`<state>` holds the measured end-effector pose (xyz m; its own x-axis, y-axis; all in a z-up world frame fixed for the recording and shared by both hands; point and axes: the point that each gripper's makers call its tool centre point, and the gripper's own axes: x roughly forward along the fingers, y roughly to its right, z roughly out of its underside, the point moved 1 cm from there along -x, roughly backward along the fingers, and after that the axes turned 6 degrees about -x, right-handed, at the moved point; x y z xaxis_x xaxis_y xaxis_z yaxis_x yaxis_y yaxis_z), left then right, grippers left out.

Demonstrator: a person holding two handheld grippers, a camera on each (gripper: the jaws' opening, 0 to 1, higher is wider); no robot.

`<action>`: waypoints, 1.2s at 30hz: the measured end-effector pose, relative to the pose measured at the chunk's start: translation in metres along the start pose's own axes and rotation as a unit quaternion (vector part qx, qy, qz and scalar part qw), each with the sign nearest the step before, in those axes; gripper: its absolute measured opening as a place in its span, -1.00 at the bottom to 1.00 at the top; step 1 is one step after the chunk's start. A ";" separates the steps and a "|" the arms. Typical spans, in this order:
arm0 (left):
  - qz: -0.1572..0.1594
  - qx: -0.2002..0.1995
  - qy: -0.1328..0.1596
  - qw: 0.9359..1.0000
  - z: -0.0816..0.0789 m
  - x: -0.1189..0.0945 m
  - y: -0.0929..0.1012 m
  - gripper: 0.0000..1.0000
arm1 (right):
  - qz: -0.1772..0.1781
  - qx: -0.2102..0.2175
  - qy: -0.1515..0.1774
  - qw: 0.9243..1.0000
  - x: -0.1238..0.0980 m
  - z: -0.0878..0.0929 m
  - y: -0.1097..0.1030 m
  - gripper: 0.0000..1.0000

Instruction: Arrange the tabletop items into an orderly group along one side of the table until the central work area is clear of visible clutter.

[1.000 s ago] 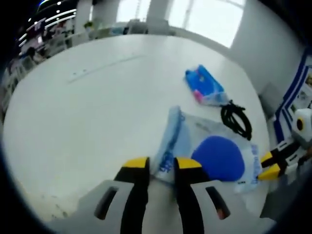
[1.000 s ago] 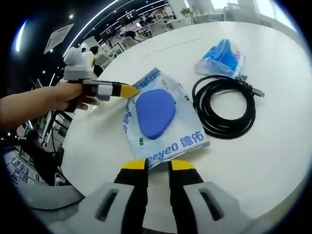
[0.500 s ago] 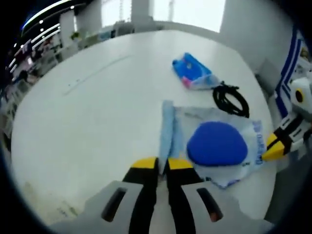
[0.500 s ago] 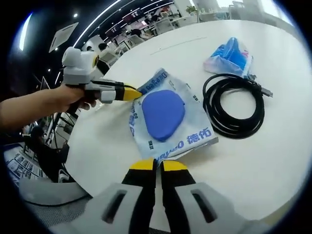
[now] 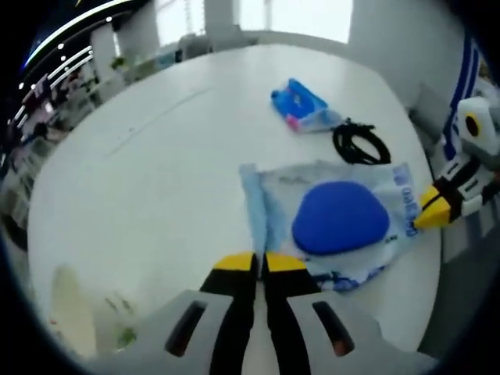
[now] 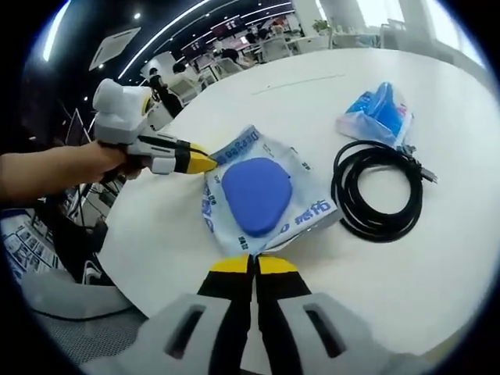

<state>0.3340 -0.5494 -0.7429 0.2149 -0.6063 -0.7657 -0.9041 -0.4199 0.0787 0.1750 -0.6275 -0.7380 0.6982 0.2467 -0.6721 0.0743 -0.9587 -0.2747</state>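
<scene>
A pale blue wipes pack point(image 5: 340, 219) with a dark blue oval lid lies flat near the table's edge. My left gripper point(image 5: 259, 262) is shut on the pack's narrow end flap. In the right gripper view the same pack point(image 6: 256, 194) has its near corner pinched in my shut right gripper point(image 6: 251, 266). The left gripper point(image 6: 205, 162) comes in there from the left, held by a hand, its yellow tip on the pack's far corner. The right gripper point(image 5: 426, 215) meets the pack's opposite edge in the left gripper view.
A coiled black cable point(image 6: 379, 191) point(image 5: 359, 144) lies just beyond the pack. A small blue tissue packet point(image 6: 379, 109) point(image 5: 301, 105) sits past the cable. The round white table point(image 5: 141, 180) stretches wide and bare beyond them. Office desks stand behind.
Both grippers went from open to shut on opposite corners of the wipes pack. The raised flap of the pack has been pulled flat.
</scene>
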 end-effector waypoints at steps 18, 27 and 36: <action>-0.031 -0.076 0.027 0.996 0.026 -0.025 -0.011 -0.99 | 0.005 -0.028 0.020 0.999 0.007 -0.016 0.003 -1.00; -0.047 -0.117 0.049 0.991 0.031 -0.032 -0.017 -0.99 | 0.007 -0.063 0.012 0.998 0.021 -0.029 0.013 -1.00; -0.063 -0.153 0.062 0.984 0.038 -0.034 -0.024 -0.98 | 0.006 -0.094 0.002 0.996 0.036 -0.046 0.024 -1.00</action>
<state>0.3343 -0.4931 -0.7429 0.3783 -0.6068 -0.6991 -0.7177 -0.6692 0.1926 0.2344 -0.6485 -0.7371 0.7026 0.2351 -0.6716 0.1973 -0.9712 -0.1336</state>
